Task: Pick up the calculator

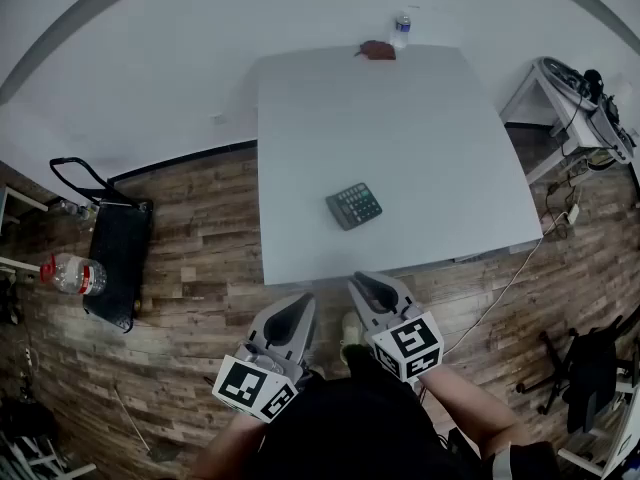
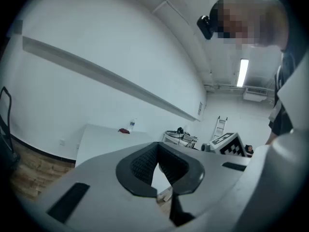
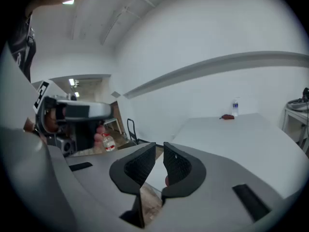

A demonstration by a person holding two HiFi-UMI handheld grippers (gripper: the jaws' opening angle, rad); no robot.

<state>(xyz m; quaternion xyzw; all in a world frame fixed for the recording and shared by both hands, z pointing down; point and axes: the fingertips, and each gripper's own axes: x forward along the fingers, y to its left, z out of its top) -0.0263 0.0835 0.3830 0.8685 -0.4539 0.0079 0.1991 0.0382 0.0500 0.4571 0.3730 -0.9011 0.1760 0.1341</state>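
Observation:
A dark calculator (image 1: 353, 206) lies flat near the front of the white table (image 1: 420, 148), slightly left of centre. Both grippers hover over the wooden floor, short of the table's front edge. My left gripper (image 1: 297, 303) is shut with nothing in it, its tips meeting in the left gripper view (image 2: 158, 146). To its right, my right gripper (image 1: 362, 281) is shut and empty too, its pads close together in the right gripper view (image 3: 159, 146). Neither touches the calculator, which both gripper views hide behind the jaws.
A water bottle (image 1: 401, 28) and a small reddish-brown object (image 1: 376, 50) sit at the table's far edge. A black cart (image 1: 115, 248) and a large water jug (image 1: 75, 273) stand on the floor at left. A cluttered desk (image 1: 580, 98), a cable (image 1: 510, 278) and a black chair (image 1: 590, 368) are at right.

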